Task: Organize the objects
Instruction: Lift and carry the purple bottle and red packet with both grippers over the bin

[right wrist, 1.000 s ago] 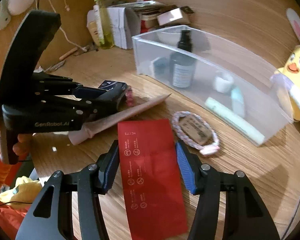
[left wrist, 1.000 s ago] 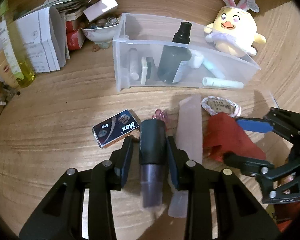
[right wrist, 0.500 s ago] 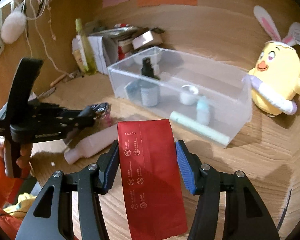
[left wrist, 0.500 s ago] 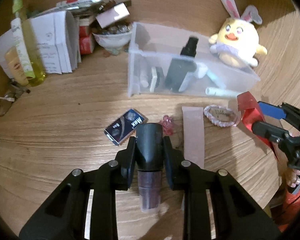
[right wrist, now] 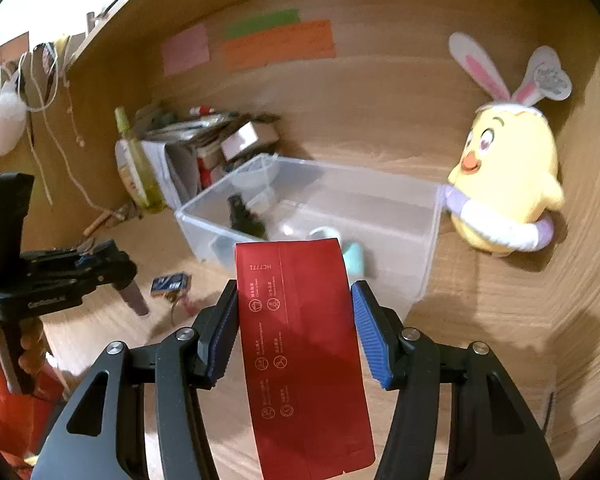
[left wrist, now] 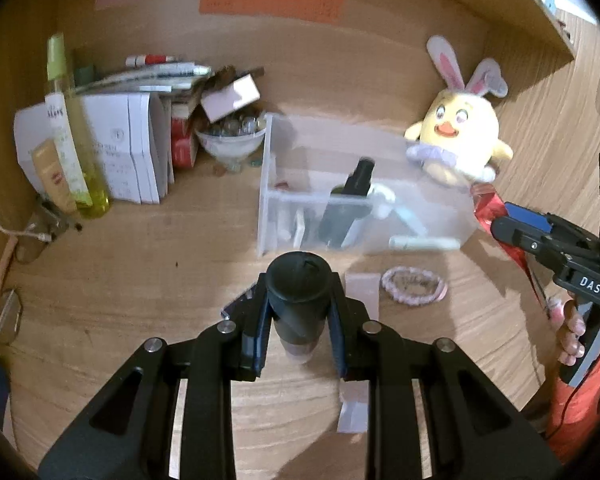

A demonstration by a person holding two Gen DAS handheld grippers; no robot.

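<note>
My left gripper (left wrist: 299,304) is shut on a black-capped bottle (left wrist: 299,296) with a purplish body, held above the desk. It shows in the right wrist view (right wrist: 100,272) too. My right gripper (right wrist: 294,308) is shut on a red foil pouch (right wrist: 300,344), lifted near the clear plastic bin (right wrist: 428,236). The pouch also shows in the left wrist view (left wrist: 486,204) beside the bin (left wrist: 265,184). The bin holds a dark spray bottle (left wrist: 350,208), a white tube (left wrist: 424,243) and small items.
A pink pouch (left wrist: 362,288), a braided bracelet (left wrist: 414,290) and a small blue box (right wrist: 170,282) lie on the desk. A yellow chick plush (left wrist: 458,140) stands right of the bin. Papers, a bowl (left wrist: 230,144) and a yellow-green bottle (left wrist: 70,132) crowd the back left.
Both grippers rose off the desk with their loads. The left one tilted the bottle cap toward the camera; the right one carried the red pouch toward the bin.
</note>
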